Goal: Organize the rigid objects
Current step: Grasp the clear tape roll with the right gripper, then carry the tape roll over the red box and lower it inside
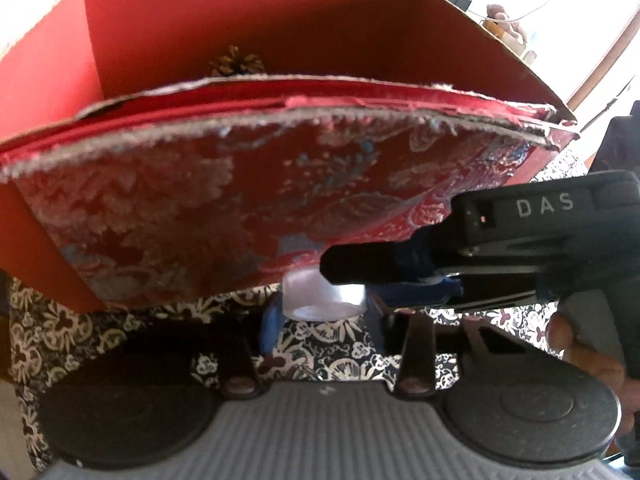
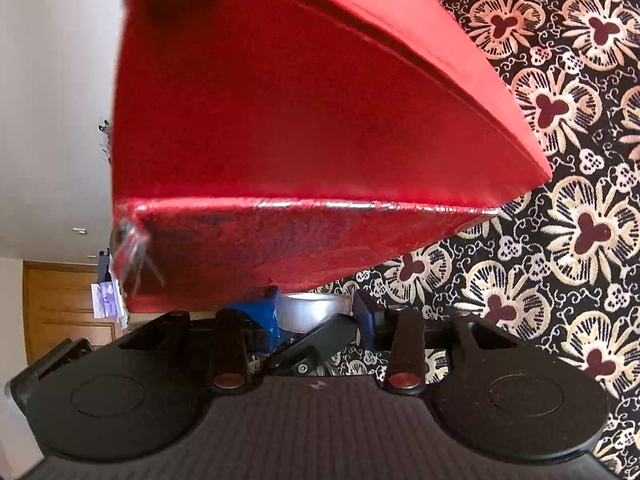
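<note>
Left wrist view: patterned black-and-cream cloth covers the surface (image 1: 340,344). A red cardboard box (image 1: 240,32), ragged-edged, fills twelve o'clock, a pine cone (image 1: 236,62) inside. The left tool (image 1: 324,300) clenches a white tape roll (image 1: 320,294); the right tool (image 1: 400,264) enters from three o'clock.

Right wrist view: glossy red box (image 2: 320,120) overhead, pale wall at nine o'clock; the right tool (image 2: 316,312) grips the same roll (image 2: 308,306).

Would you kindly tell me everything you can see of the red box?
The red box is open-topped cardboard, plain red inside, with ragged torn edges. Its near wall carries a worn silvery floral print. It stands on the patterned cloth; a pine cone lies inside. A tape roll sits at its base.
</note>
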`<action>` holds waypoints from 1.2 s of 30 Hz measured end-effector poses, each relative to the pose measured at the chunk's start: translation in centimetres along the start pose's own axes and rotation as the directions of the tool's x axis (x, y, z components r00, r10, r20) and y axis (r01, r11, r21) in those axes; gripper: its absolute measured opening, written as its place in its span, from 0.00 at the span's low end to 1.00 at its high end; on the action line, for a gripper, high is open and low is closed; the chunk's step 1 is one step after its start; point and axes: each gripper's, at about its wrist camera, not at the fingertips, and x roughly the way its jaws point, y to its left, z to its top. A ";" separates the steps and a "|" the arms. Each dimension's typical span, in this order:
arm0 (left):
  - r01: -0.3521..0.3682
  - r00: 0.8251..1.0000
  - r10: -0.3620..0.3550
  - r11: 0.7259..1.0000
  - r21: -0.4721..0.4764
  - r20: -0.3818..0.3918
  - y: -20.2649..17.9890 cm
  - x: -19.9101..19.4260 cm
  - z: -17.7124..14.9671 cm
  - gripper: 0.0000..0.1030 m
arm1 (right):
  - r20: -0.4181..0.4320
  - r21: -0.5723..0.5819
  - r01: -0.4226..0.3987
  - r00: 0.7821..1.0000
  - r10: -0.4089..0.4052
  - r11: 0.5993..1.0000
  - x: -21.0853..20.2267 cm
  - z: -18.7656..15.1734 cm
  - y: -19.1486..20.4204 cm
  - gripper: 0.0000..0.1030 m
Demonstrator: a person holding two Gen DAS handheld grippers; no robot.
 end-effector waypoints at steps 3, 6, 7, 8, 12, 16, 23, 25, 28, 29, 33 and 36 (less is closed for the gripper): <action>0.005 1.000 -0.005 1.000 -0.005 0.008 0.2 -0.3 -0.3 0.41 | -0.004 0.000 -0.003 1.000 0.003 1.000 -0.1 -0.1 -0.2 0.22; 0.005 1.000 -0.005 1.000 0.004 0.011 0.3 -0.7 -0.8 0.40 | -0.005 -0.014 0.003 1.000 -0.003 1.000 -0.6 -0.1 -0.2 0.22; 0.007 1.000 -0.007 1.000 0.009 0.011 0.2 -0.8 -0.9 0.40 | -0.003 -0.017 0.003 1.000 -0.003 1.000 -0.8 -0.2 -0.2 0.22; 0.009 1.000 -0.009 1.000 0.015 0.012 0.0 -1.0 -1.2 0.40 | 0.001 -0.017 0.002 1.000 -0.002 1.000 -1.2 -0.3 -0.3 0.22; 0.027 0.999 -0.028 0.999 0.046 0.020 -1.0 -1.8 -1.6 0.40 | 0.042 -0.020 0.004 0.999 -0.003 1.000 -3.4 -1.2 -0.6 0.22; 0.068 0.997 -0.071 0.992 0.103 0.030 -2.6 -2.4 -1.6 0.40 | 0.112 -0.018 0.012 0.994 -0.010 1.000 -6.5 -2.1 -1.0 0.22; 0.145 0.984 -0.164 0.959 0.243 0.062 -6.3 -4.3 -1.5 0.40 | 0.269 -0.013 0.003 0.963 0.000 1.000 -12.5 -3.8 -1.2 0.22; 0.161 0.978 -0.191 0.945 0.285 0.080 -7.5 -5.1 -1.4 0.40 | 0.311 -0.026 -0.003 0.950 0.011 1.000 -14.2 -3.9 -0.8 0.22; 0.180 0.967 -0.229 0.925 0.334 0.114 -8.8 -6.6 -0.9 0.39 | 0.366 -0.061 -0.014 0.930 0.036 0.998 -15.8 -3.5 0.8 0.22; 0.187 0.962 -0.243 0.920 0.344 0.125 -9.1 -7.0 -0.5 0.39 | 0.381 -0.076 -0.016 0.924 0.044 0.997 -16.2 -3.3 1.3 0.22; 0.178 0.945 -0.265 0.909 0.376 0.193 -10.1 -9.1 1.3 0.39 | 0.420 -0.156 -0.015 0.904 0.080 0.988 -16.6 -2.4 3.5 0.23; 0.165 0.934 -0.263 0.918 0.361 0.241 -10.1 -10.0 2.6 0.39 | 0.410 -0.203 -0.033 0.905 0.116 0.979 -15.4 -0.8 5.1 0.23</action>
